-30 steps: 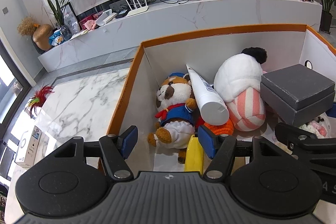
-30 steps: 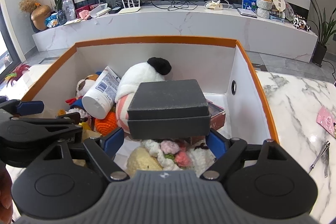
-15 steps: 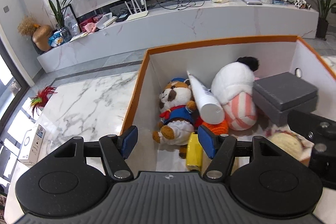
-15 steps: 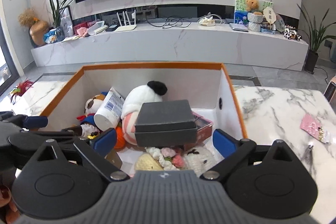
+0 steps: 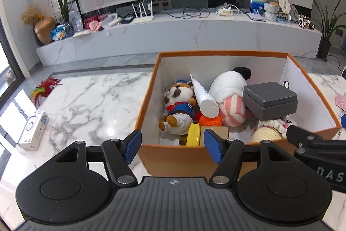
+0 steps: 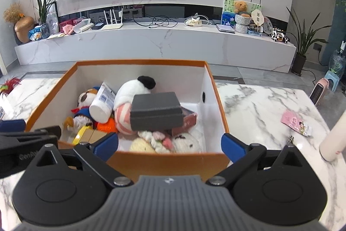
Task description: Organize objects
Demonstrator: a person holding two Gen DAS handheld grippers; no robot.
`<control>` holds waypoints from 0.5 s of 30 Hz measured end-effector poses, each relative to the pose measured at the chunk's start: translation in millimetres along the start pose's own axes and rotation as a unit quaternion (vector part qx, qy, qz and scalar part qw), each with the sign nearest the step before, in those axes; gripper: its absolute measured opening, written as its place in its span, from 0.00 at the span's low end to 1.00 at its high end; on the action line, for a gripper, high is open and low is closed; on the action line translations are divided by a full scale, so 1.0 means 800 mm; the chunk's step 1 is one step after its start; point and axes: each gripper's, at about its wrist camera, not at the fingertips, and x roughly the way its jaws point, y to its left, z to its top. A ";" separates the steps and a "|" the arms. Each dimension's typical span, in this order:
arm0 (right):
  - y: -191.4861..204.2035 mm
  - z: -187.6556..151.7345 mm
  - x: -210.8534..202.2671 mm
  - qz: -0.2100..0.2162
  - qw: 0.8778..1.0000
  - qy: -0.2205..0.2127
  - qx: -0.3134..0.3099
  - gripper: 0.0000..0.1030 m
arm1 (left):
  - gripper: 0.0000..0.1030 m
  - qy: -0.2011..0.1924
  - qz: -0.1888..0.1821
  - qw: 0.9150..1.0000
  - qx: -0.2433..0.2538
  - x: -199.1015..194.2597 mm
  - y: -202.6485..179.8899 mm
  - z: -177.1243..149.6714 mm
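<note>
An orange box (image 5: 149, 88) (image 6: 170, 160) with white inner walls stands on the marble table. Inside lie a grey lidded box (image 5: 270, 100) (image 6: 155, 110), a panda plush (image 5: 229, 88) (image 6: 129, 94), a sailor-dressed plush (image 5: 178, 103), a white tube (image 5: 204, 96) (image 6: 101, 105), an orange knit ball (image 5: 209, 120), a yellow item (image 5: 193, 134) and a cream knit toy (image 6: 186, 143). My left gripper (image 5: 173, 145) is open and empty in front of the box's near wall. My right gripper (image 6: 169, 145) is open and empty, also before the near wall.
A small white carton (image 5: 33, 130) and a red feather toy (image 5: 44, 88) lie on the table at the left. At the right lie a pink card (image 6: 295, 122), a metal tool (image 6: 290, 140) and a white cylinder (image 6: 334, 140). A long TV counter (image 6: 151, 42) runs behind.
Both grippers have pulled back and up from over the box's contents to outside its near wall. The grey box stays on the toys inside. Both stay open and empty.
</note>
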 end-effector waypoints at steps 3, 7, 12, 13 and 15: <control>0.002 -0.006 -0.011 -0.003 1.000 0.001 -0.005 0.98 | 0.74 -0.001 -0.002 1.000 0.000 -0.013 0.000 -0.006; 0.003 -0.009 -0.025 0.004 1.000 0.000 -0.002 0.98 | 0.74 -0.005 -0.011 1.000 0.002 -0.030 -0.002 -0.014; 0.001 -0.012 -0.038 0.002 1.000 -0.004 -0.004 0.98 | 0.74 -0.013 -0.017 1.000 -0.003 -0.046 0.000 -0.023; 0.001 -0.012 -0.041 0.001 1.000 -0.004 -0.005 0.98 | 0.75 -0.014 -0.018 1.000 -0.004 -0.048 0.000 -0.025; 0.000 -0.014 -0.045 0.000 1.000 -0.004 -0.006 0.98 | 0.77 -0.017 -0.017 1.000 -0.006 -0.052 0.000 -0.028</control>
